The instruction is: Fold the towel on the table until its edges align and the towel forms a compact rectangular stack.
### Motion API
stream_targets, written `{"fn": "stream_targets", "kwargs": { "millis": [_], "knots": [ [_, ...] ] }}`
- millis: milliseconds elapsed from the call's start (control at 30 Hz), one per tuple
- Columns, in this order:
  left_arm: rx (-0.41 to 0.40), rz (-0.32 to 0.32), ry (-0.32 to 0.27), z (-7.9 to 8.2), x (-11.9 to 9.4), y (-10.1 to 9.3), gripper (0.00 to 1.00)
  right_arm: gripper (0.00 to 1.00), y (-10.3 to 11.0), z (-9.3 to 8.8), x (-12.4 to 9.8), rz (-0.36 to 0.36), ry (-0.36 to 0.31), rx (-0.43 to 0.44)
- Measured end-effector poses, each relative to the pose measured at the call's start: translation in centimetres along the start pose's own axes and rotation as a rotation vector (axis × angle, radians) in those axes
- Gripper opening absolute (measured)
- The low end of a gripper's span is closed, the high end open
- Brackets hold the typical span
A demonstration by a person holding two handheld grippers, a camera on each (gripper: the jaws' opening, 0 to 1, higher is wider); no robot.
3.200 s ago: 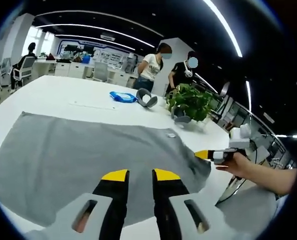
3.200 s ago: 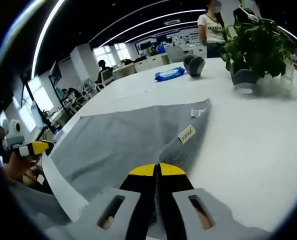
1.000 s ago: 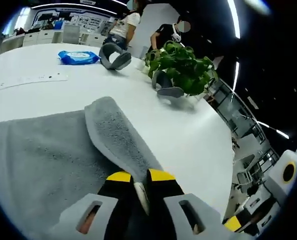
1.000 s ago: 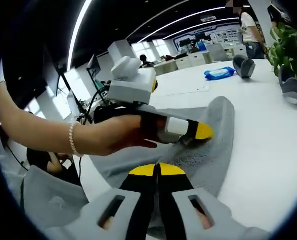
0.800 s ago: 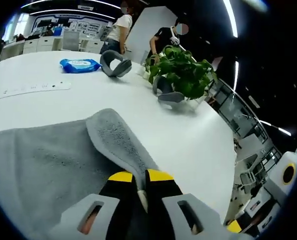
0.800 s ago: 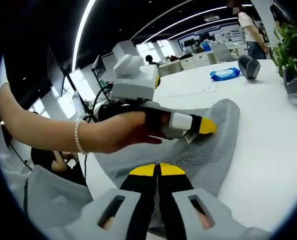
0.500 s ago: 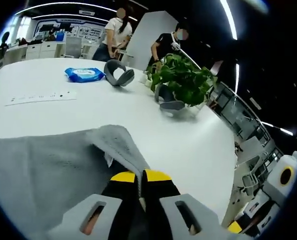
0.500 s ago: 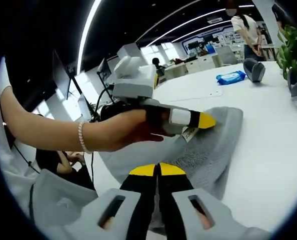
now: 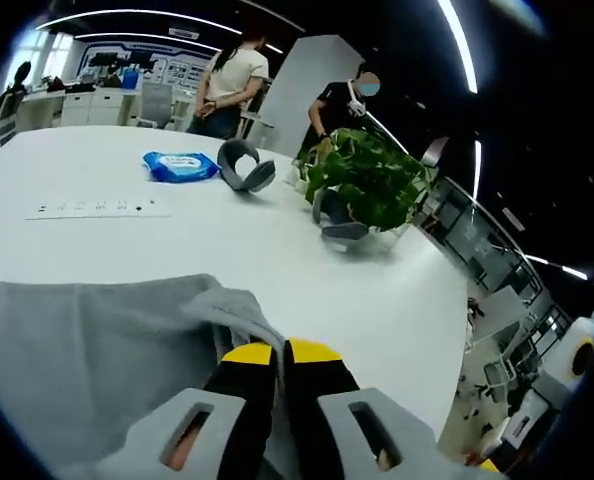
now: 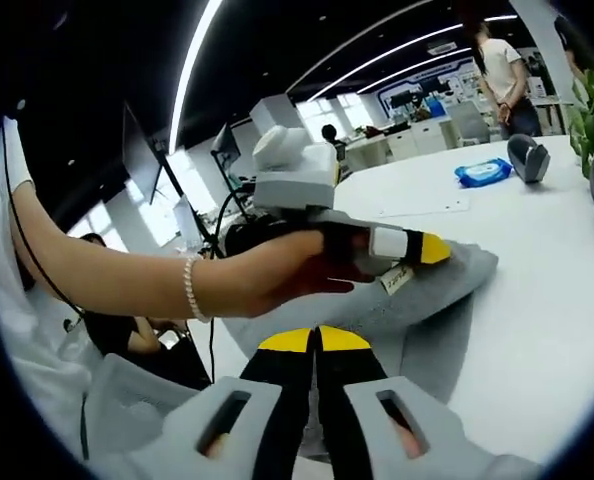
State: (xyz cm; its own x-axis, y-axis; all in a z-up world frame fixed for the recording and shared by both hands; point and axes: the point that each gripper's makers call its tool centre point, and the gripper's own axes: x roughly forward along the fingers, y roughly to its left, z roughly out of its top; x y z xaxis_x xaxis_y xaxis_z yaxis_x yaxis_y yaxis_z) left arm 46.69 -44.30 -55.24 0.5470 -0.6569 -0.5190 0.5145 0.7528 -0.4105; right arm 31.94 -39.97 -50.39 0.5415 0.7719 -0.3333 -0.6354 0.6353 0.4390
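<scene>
The grey towel (image 9: 87,350) lies on the white table (image 9: 177,240), its near edge bunched into a fold right at my left gripper (image 9: 268,352), which is shut on it. In the right gripper view the towel (image 10: 432,305) hangs raised as a doubled flap with a small label (image 10: 396,280). There a hand holds the left gripper (image 10: 429,248), pinching the flap's upper edge. My right gripper (image 10: 315,340) is shut on the towel's lower edge, with grey cloth showing between its jaws.
On the far side of the table lie a blue packet (image 9: 180,165), a grey curved object (image 9: 245,166), a paper strip (image 9: 99,208) and a potted plant (image 9: 367,180). Two people (image 9: 227,85) stand behind. The table's edge (image 9: 447,340) runs on the right.
Both grippers have stayed shut on the towel and risen. The folded flap has drawn in towards the left jaws, and in the right gripper view it now hangs lifted off the table.
</scene>
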Motion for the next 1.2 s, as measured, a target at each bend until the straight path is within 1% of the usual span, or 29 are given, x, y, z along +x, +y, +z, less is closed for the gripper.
{"fn": "stream_targets", "kwargs": {
  "millis": [233, 333, 533, 700, 800, 900, 1033, 1200],
  "knots": [
    [0.003, -0.006, -0.020, 1.2, -1.6, 1.1, 0.04, 0.00, 1.4, 0.7, 0.9, -0.008, -0.017, 0.009],
    [0.001, -0.005, -0.026, 1.6, -2.5, 1.8, 0.04, 0.00, 2.2, 1.0, 1.4, -0.013, -0.014, 0.005],
    [-0.002, -0.015, -0.049, 2.6, -4.5, 2.8, 0.04, 0.00, 4.5, 1.8, 2.8, -0.016, -0.004, -0.034],
    [-0.005, -0.025, -0.063, 3.2, -6.0, 3.8, 0.03, 0.00, 6.5, 2.2, 4.2, -0.015, -0.004, -0.042],
    [0.000, -0.026, -0.073, 3.6, -7.2, 4.5, 0.03, 0.00, 7.8, 2.3, 5.2, -0.009, 0.001, -0.050],
    [-0.007, -0.026, -0.089, 4.2, -8.5, 5.6, 0.03, 0.00, 9.2, 2.5, 6.3, 0.000, 0.010, -0.064],
    [0.012, -0.017, -0.094, 4.6, -9.7, 6.9, 0.03, 0.00, 10.4, 2.8, 7.4, 0.005, 0.018, -0.078],
    [0.014, -0.011, -0.109, 5.3, -11.0, 8.4, 0.03, 0.00, 11.6, 3.4, 8.4, 0.014, 0.015, -0.082]
  ]
}}
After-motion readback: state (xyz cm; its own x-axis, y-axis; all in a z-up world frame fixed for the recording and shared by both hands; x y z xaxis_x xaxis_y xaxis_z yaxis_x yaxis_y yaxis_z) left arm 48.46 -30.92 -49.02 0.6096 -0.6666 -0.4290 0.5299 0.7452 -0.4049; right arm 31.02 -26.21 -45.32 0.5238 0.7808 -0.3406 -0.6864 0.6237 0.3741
